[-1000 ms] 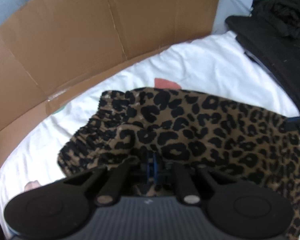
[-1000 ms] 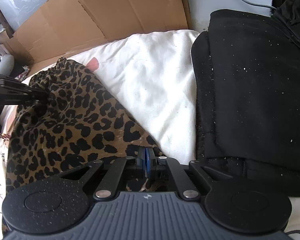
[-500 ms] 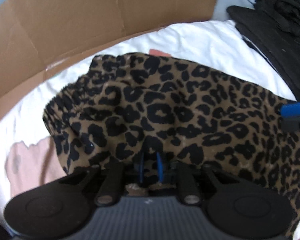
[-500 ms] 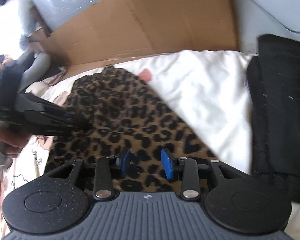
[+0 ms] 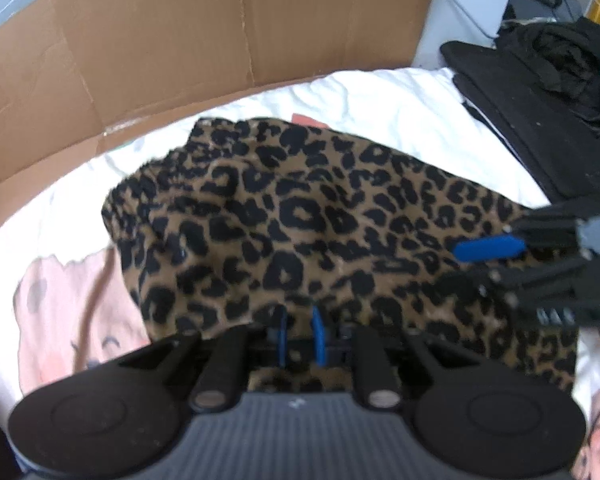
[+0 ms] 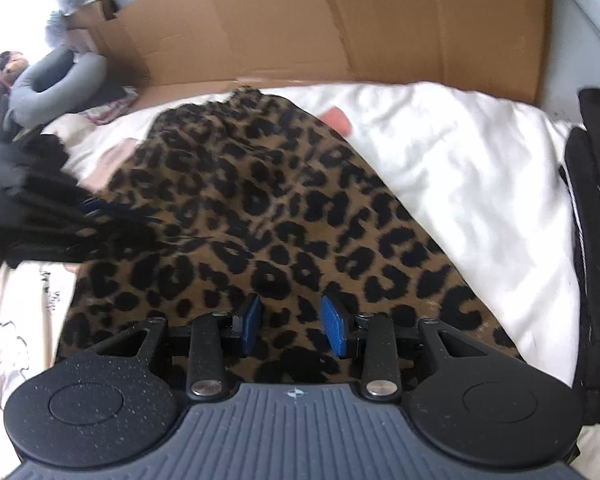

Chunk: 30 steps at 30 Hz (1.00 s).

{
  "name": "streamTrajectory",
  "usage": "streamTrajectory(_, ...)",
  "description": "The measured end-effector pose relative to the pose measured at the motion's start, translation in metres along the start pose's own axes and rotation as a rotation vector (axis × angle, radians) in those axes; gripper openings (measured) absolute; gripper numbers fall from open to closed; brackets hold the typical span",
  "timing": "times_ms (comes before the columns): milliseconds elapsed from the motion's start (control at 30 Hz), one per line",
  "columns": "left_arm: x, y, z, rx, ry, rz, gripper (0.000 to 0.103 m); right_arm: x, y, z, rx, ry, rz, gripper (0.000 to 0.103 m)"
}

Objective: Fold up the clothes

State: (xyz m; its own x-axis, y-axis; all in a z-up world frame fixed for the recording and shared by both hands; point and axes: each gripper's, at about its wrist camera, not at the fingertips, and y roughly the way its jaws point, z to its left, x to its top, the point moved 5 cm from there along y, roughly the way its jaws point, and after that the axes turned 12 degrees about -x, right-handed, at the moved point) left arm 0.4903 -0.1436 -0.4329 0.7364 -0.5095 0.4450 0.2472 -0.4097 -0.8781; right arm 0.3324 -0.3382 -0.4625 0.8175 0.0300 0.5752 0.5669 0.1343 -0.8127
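A leopard-print garment (image 5: 300, 216) lies spread on the white bed sheet (image 5: 380, 104). My left gripper (image 5: 300, 336) hovers at its near edge, blue pads a narrow gap apart with nothing clamped between them. In the right wrist view the garment (image 6: 268, 208) fills the middle. My right gripper (image 6: 294, 322) is wide open just above its near part and holds nothing. The right gripper (image 5: 472, 266) reaches in over the cloth's right side in the left wrist view. In the right wrist view, the left gripper (image 6: 112, 216) shows blurred at the cloth's left edge.
A flattened cardboard sheet (image 5: 204, 40) stands along the far side of the bed. Black clothes (image 6: 596, 240) are piled at the right. A pink printed patch (image 5: 72, 312) of bedding lies at the left, and a grey neck pillow (image 6: 56, 80) sits at the far left.
Both grippers were shut on the leopard garment a second ago and have since opened and let it go. The cloth now lies flatter and wider on the sheet.
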Motion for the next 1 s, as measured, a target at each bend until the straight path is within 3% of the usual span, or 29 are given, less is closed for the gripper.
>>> streamTrajectory(433, -0.029, -0.006, 0.022, 0.08, -0.064, 0.041, 0.015, -0.011, -0.01, -0.037, -0.076, 0.063, 0.026, 0.04)
streamTrajectory(633, -0.011, -0.018, -0.007, 0.016, -0.055, -0.039, 0.015, -0.013, -0.023, -0.047, -0.057, 0.13, 0.018, 0.04)
streamTrajectory(833, 0.016, 0.0, -0.045, -0.071, -0.051, -0.135, 0.025, -0.022, -0.036, -0.032, -0.017, 0.113, 0.004, 0.04)
streamTrajectory(1000, 0.013, 0.032, -0.065, -0.085, -0.095, -0.118, 0.027, -0.029, -0.035, -0.026, -0.018, 0.115, 0.016, 0.04)
